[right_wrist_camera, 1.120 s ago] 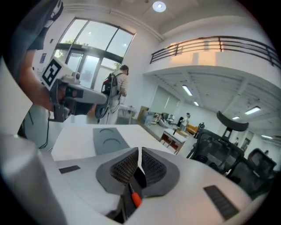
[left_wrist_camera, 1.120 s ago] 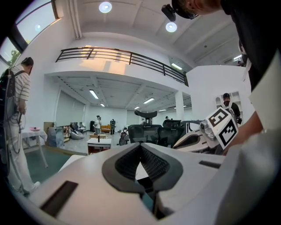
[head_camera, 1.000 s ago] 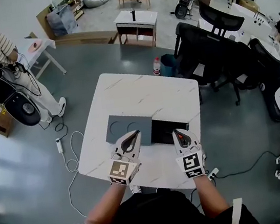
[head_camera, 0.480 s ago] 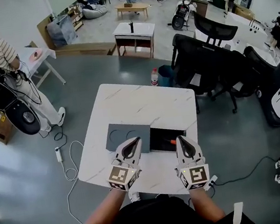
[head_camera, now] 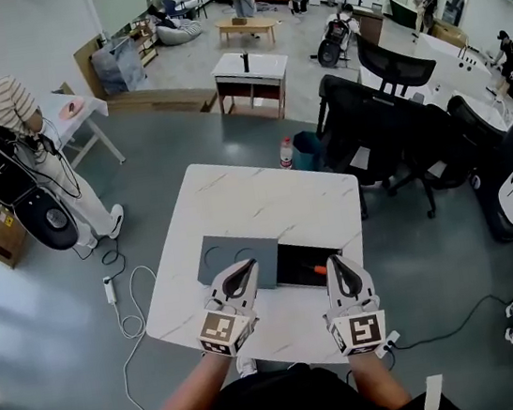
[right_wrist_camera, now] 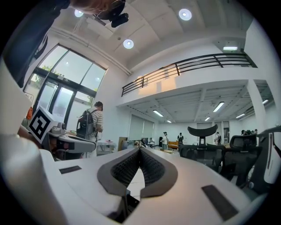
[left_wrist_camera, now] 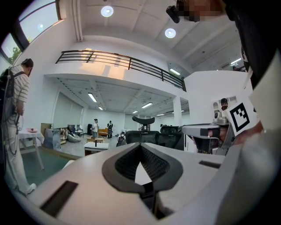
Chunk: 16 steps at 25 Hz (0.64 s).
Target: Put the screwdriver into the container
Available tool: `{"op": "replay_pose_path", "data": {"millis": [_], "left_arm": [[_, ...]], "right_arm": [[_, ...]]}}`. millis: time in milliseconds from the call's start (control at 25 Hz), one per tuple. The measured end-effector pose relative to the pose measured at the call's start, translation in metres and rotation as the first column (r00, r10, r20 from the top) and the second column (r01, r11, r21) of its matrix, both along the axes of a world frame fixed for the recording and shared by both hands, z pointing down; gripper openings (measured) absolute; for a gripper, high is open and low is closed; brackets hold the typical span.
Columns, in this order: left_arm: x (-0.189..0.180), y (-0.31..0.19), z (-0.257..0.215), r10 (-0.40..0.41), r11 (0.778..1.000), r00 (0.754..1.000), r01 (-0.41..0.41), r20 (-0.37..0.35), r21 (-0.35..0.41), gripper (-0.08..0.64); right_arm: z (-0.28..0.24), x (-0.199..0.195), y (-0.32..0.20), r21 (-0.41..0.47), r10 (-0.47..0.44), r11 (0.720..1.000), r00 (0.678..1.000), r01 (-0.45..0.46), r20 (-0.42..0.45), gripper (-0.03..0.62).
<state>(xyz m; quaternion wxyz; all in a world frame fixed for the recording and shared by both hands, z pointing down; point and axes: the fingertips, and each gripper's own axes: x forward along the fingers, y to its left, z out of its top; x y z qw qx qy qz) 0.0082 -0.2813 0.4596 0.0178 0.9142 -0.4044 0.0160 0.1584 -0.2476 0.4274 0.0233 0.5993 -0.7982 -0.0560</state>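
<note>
Whereas a second ago the right claw (head_camera: 341, 265) reached over the black container (head_camera: 295, 262) and hid what lay inside, it now sits drawn back toward the person at the near edge of the white surface (head_camera: 256, 199). Its tip is just short of the container's near right corner. The left claw (head_camera: 247, 269) has eased back too, and its tip lies over the near edge of the grey panel (head_camera: 228, 249) to the left of the container. Both claws are closed, their ribbed pads meeting at the tips with nothing between them. The screwdriver (head_camera: 319, 269) lies inside the container toward its right end, just beyond the right claw. Only a short orange stretch of it shows against the dark interior; the rest is too small to make out.
</note>
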Motion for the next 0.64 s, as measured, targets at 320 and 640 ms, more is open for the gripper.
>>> {"op": "replay_pose_path", "data": {"millis": [320, 640], "left_arm": [[0.000, -0.004, -0.002, -0.001, 1.000, 1.000, 0.001, 0.001, 0.009, 0.006], [0.003, -0.009, -0.004, -0.001, 1.000, 1.000, 0.001, 0.005, 0.017, 0.006]], "right_arm": [[0.001, 0.002, -0.007, 0.005, 0.007, 1.000, 1.000, -0.007, 0.023, 0.023], [0.003, 0.005, -0.012, 0.007, 0.007, 1.000, 1.000, -0.007, 0.030, 0.023]]}}
